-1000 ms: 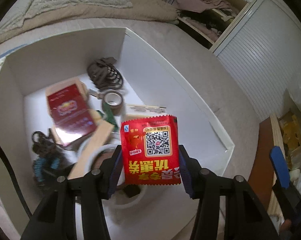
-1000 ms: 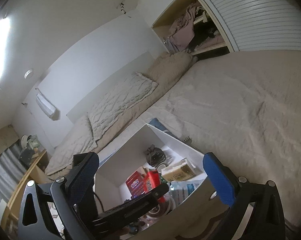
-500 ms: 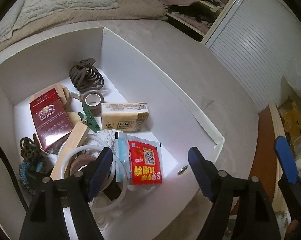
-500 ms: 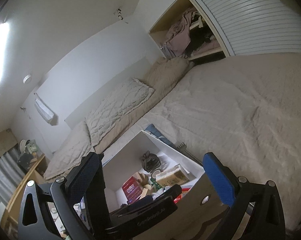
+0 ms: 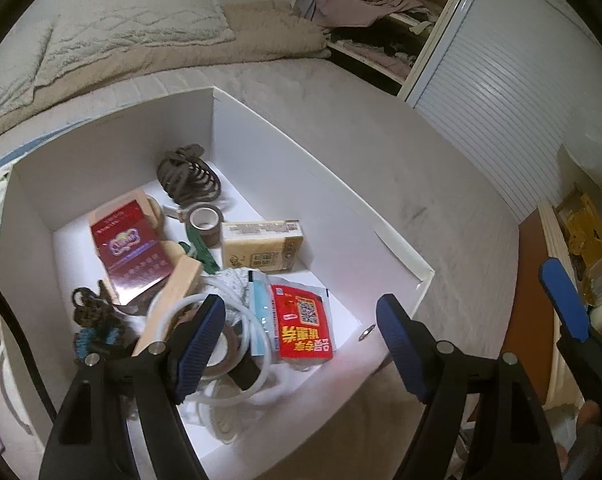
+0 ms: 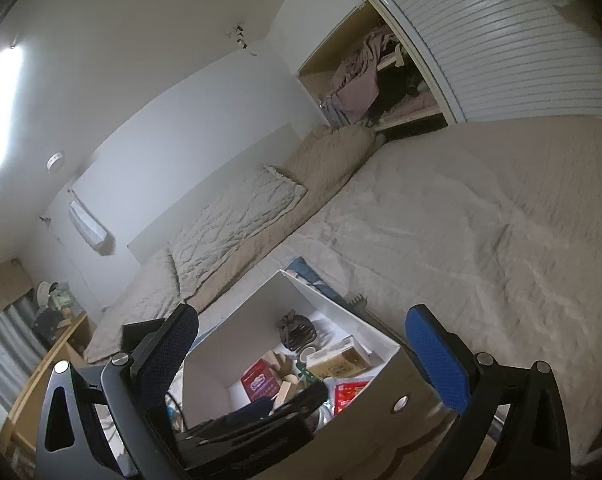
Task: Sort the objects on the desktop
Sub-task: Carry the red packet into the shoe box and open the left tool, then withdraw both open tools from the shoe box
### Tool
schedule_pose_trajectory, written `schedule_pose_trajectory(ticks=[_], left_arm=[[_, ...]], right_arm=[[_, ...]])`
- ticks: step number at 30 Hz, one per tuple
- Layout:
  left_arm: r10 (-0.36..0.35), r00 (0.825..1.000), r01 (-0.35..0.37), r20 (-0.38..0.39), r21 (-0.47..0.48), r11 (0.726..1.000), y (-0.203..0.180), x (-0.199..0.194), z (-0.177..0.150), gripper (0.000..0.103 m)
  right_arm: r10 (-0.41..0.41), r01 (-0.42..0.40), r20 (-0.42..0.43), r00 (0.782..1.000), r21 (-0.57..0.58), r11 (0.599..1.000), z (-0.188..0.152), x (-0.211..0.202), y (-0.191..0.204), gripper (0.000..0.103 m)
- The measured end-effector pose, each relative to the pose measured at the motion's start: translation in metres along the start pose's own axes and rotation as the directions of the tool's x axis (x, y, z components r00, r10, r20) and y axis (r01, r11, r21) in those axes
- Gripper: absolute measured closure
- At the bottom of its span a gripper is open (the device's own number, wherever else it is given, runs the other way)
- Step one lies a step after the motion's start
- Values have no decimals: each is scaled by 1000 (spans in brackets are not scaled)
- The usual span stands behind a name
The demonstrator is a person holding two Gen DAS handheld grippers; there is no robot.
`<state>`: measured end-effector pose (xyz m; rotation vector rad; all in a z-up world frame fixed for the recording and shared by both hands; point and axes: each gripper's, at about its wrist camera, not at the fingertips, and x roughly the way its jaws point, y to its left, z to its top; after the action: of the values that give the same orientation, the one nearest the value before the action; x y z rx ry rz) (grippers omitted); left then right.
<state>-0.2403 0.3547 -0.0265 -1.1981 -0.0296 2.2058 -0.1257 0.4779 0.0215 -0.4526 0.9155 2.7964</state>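
While the left hand-held gripper point(image 5: 301, 340) hangs wide open and empty, the red packet point(image 5: 304, 327) lies directly below in the box point(image 5: 325, 188), long axis near-to-far; the right hand-held gripper point(image 6: 301, 356), likewise open, is farther.

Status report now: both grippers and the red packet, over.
Left gripper open, empty, above white box. Right gripper open, empty. Red packet lies in box beside white tubing. Nothing blocking.
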Motion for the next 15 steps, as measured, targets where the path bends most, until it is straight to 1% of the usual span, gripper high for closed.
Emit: schedule_pose_trajectory(ticks=[2, 3, 4, 5, 6, 10, 12, 15], left_arm=[[5, 1000, -5, 11, -3, 1000, 3, -6, 0, 25], [9, 1000, -9, 17, -4, 1000, 6, -9, 0, 23], [14, 1000, -14, 25, -6, 1000, 8, -12, 0, 20], [19, 999, -19, 33, -7, 1000, 9, -15, -1, 14], [24, 999, -24, 43, -9, 1000, 11, -18, -1, 10], [46, 996, -46, 72, -14, 999, 20, -31, -3, 7], [53, 995, -51, 83, -24, 998, 25, -38, -4, 3], [72, 991, -69, 110, -33, 997, 34, -51, -6, 2]], right_arm=[[-2, 2, 4, 1000, -5, 1000, 1, -1, 1, 0], [-3, 3, 6, 1000, -7, 1000, 1, -2, 1, 0], [-5, 5, 7, 1000, -10, 1000, 1, -3, 2, 0], [-6, 6, 8, 1000, -12, 1000, 1, -3, 2, 0], [-7, 7, 8, 1000, -16, 1000, 0, -3, 4, 0], [-10, 10, 6, 1000, -37, 999, -1, -3, 8, 0], [-12, 12, 6, 1000, -49, 999, -2, -4, 11, 0], [-16, 17, 19, 1000, -73, 997, -3, -7, 16, 0]])
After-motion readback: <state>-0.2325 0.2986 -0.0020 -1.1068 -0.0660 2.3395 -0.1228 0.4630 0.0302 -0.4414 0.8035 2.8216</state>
